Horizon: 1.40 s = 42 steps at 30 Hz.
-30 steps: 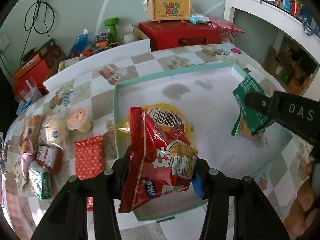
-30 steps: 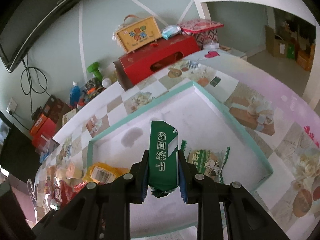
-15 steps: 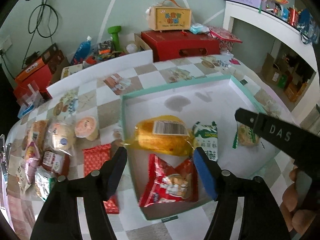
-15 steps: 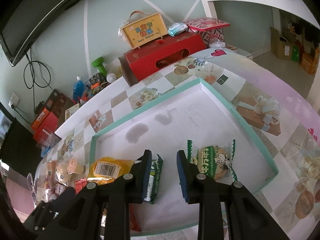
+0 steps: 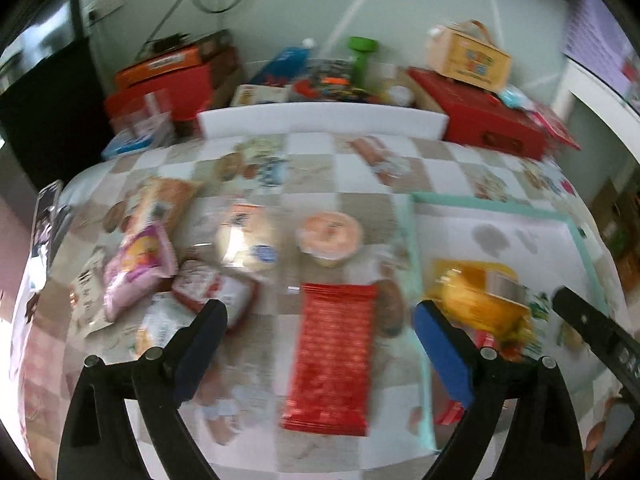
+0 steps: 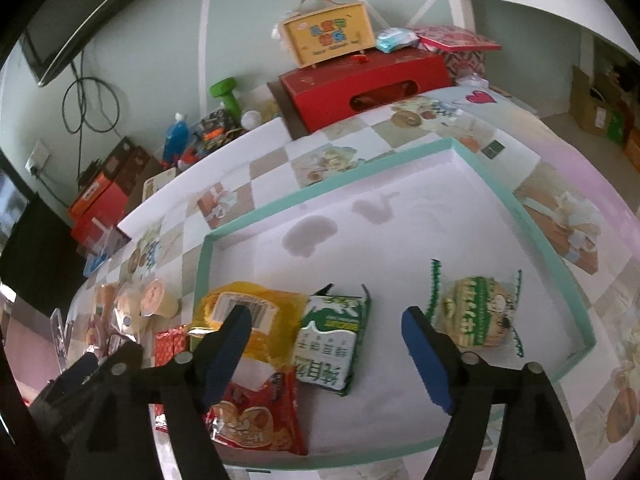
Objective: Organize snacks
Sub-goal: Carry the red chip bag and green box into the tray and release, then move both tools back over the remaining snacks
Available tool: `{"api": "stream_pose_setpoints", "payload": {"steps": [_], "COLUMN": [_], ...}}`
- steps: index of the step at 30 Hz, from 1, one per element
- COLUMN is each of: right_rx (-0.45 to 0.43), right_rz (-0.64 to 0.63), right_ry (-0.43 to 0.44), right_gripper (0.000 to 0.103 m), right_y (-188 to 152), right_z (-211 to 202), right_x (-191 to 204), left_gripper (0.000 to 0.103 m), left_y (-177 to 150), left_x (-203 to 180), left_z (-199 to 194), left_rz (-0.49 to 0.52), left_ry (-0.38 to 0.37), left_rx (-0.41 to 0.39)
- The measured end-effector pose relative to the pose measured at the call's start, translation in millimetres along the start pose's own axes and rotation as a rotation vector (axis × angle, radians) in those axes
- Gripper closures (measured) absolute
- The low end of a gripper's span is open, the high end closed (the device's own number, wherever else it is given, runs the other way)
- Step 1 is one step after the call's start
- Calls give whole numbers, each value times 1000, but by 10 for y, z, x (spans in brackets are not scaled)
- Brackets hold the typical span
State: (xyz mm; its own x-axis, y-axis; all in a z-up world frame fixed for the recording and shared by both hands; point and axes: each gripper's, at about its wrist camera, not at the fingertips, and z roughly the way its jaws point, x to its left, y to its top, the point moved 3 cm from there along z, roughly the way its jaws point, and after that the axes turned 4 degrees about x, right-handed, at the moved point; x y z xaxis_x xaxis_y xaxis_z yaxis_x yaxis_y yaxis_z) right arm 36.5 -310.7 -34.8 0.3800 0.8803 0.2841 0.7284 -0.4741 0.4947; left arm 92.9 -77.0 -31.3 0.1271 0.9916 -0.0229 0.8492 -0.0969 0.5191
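Note:
A white tray with a teal rim (image 6: 520,208) holds a yellow packet (image 6: 256,316), a green and white packet (image 6: 332,344), a red snack bag (image 6: 252,420) and a round green-edged packet (image 6: 476,312). My right gripper (image 6: 324,356) hovers over the green and white packet, its jaws opening with nothing pressed between them. My left gripper (image 5: 320,336) hangs over a flat red packet (image 5: 332,360) on the tablecloth left of the tray (image 5: 480,204); its jaws are opening wide and hold nothing. The left wrist view is blurred.
Left of the tray lie several loose snacks: a peach-lidded cup (image 5: 330,236), a round bun packet (image 5: 248,244), a pink bag (image 5: 136,268) and a red-white packet (image 5: 212,292). Red boxes (image 6: 360,88), a yellow carton (image 6: 328,36) and bottles crowd the far wall.
My left gripper let the red snack bag drop into the tray, opened and swung left over the loose snacks. My right gripper released the green and white packet into the tray and opened.

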Motion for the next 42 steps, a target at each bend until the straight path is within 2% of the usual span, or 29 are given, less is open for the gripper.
{"api": "stream_pose_setpoints", "payload": {"steps": [2,4,12,17,24,27,29,33,36,42], "right_rx": [-10,-26,-70,-70,-51,-28,-12,22,54,122], "right_rz": [-23,-41,-122,-155,-257,-315,-356,-413,-431,-434], "right_ry": [-6,-11,-14,28,119,149,161,176,172,168], "right_gripper": [6,0,0,0,0,0,0,0,0,2], "right_y": [-6,-15,-47,-90,-251,-367,-464,-625,-704,-816], "right_z": [-2,-11,-36,-42,-13,46,96,206,302,478], "right_x": [60,118,419,646,1186,1436,1602,1824,1886,1922], "left_gripper": [8,8,8,8,8,8,8,8,8,8], "left_y": [18,30,46,29,1,-17,-26,-40,-85,-197], "left_x": [164,348,911,1209,1481,1563,1588,1584,1569,1441], "left_z": [-17,-34,-115,-188,-276,-281,-280,-243,-157,93], "left_rz": [-45,-98,-229,-285,-331,-354,-352,-300,-266,-203], "left_ry": [-6,-13,16,51,94,85,84,149,165,131], "left_rx": [-10,-14,-44,-62,-86,-79,-79,-64,-17,89]}}
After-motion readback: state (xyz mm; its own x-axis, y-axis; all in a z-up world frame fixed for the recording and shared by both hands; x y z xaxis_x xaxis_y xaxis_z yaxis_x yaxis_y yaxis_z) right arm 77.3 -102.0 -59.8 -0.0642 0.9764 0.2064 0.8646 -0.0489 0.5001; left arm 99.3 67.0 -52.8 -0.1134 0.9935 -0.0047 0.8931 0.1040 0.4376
